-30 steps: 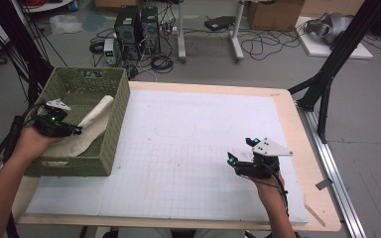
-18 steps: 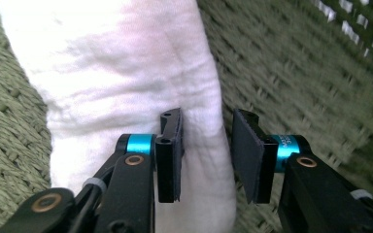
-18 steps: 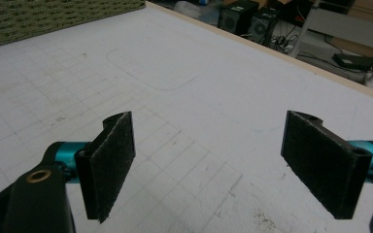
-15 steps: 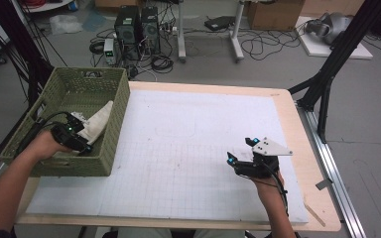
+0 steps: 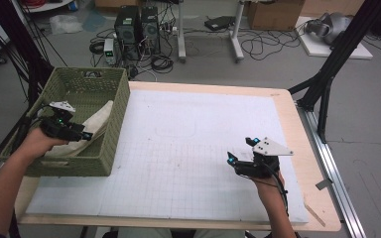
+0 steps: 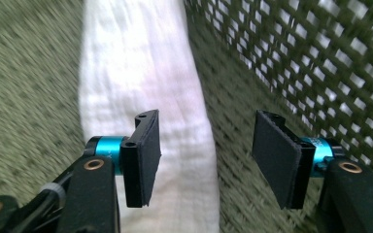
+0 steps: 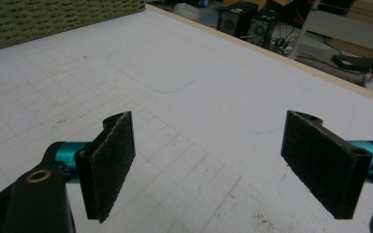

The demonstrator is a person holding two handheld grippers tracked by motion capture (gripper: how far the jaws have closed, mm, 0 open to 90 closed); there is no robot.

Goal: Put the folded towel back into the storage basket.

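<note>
A white cloth [image 5: 95,128] lies inside the green woven basket [image 5: 116,106] at the table's left, leaning on its right wall. My left gripper [image 5: 85,135] hovers in the basket just above the cloth. Its jaws have just been opening and nothing is pressed between them. In the left gripper view the cloth [image 6: 141,73] runs under the left pad [image 6: 145,155], and the left gripper [image 6: 206,145] has only basket floor in its gap. My right gripper [image 5: 239,149] rests open over the white mat, holding nothing. In its own view the right gripper [image 7: 209,160] has wide-apart pads.
The white gridded mat [image 5: 193,114] covers most of the wooden table [image 5: 297,134]. The basket's mesh wall [image 6: 320,58] stands close to the right of the left gripper. Computers and cables [image 5: 139,25] sit on the floor beyond the table's far edge.
The left gripper, shut on the cloth over the basket's rim a second ago, dipped into the basket and let go. The cloth now lies inside. The right gripper has not moved.
</note>
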